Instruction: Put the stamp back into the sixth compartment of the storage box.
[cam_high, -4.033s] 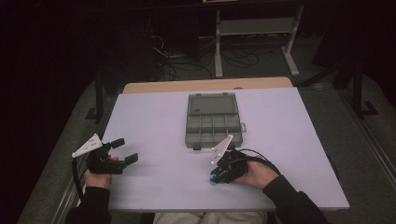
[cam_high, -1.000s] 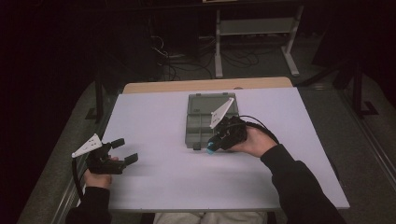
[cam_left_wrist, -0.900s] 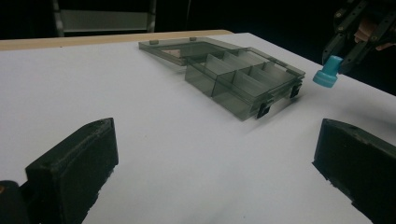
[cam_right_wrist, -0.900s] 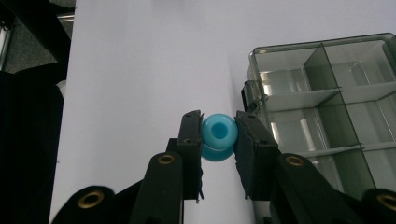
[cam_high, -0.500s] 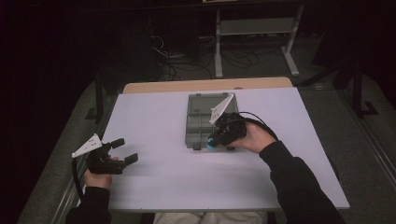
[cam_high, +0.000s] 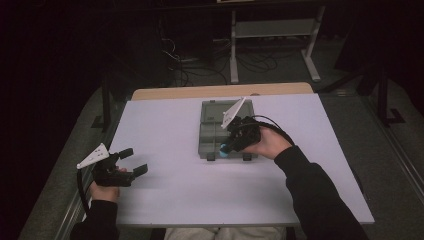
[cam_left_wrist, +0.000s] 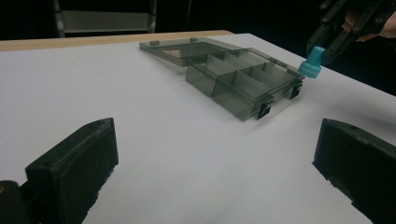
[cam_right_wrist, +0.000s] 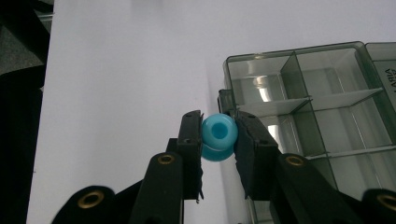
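At the near edge of the open grey compartment box, the right gripper holds a small blue spool-shaped piece, its fingers clamped on the piece from both sides just above the box's front wall. The box lies mid-worktop, lid folded back flat behind it. The left gripper rests near the worktop's left edge, well apart from the box, fingers spread wide with nothing between them.

A white table has a wooden strip along its far edge. Beyond stand a grey metal frame and tangled floor cables.
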